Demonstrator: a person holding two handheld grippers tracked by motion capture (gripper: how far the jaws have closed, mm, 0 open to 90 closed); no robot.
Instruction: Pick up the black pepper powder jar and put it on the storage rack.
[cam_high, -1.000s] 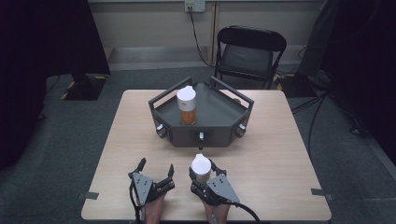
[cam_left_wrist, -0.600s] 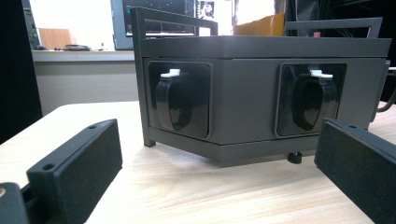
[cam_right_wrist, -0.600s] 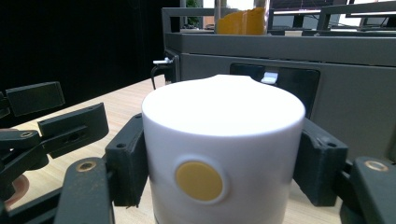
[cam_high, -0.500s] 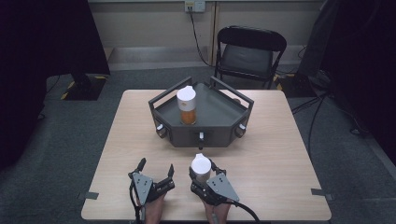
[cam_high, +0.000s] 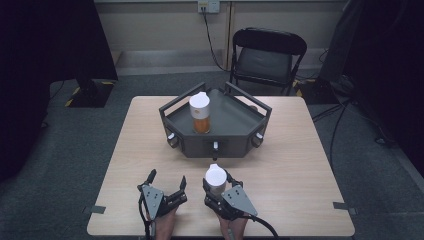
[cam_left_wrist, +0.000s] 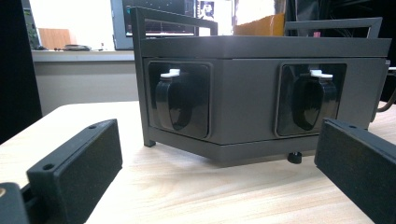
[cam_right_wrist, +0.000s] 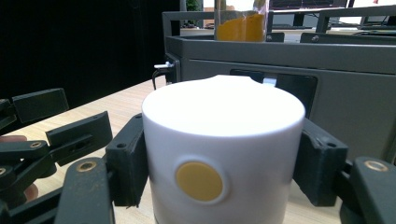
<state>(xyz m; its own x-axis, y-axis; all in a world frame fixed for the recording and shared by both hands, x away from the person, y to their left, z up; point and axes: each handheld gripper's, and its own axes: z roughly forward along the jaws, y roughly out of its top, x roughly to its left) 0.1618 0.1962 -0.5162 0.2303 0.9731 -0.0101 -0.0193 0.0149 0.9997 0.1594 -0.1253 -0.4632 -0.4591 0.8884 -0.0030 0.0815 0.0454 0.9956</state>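
A white-capped container (cam_high: 215, 175) stands at the table's near edge, and my right gripper (cam_high: 216, 181) is shut on it. In the right gripper view the black pads (cam_right_wrist: 127, 158) press both sides of the white cap (cam_right_wrist: 223, 126), which bears a round yellow spot. A second container (cam_high: 200, 112), with a white cap and orange contents, stands upright in the dark grey tray (cam_high: 235, 135) at the table's middle. My left gripper (cam_high: 167, 178) rests open just left of the right one. Nothing is between its jaws, and it faces the tray's front wall (cam_left_wrist: 243, 93).
The tray has raised handle bars and black latches with white tabs (cam_left_wrist: 175, 100) on its front faces. The wooden table (cam_high: 300, 165) has free surface on both sides of the tray. A black folding chair (cam_high: 267, 55) stands behind the table.
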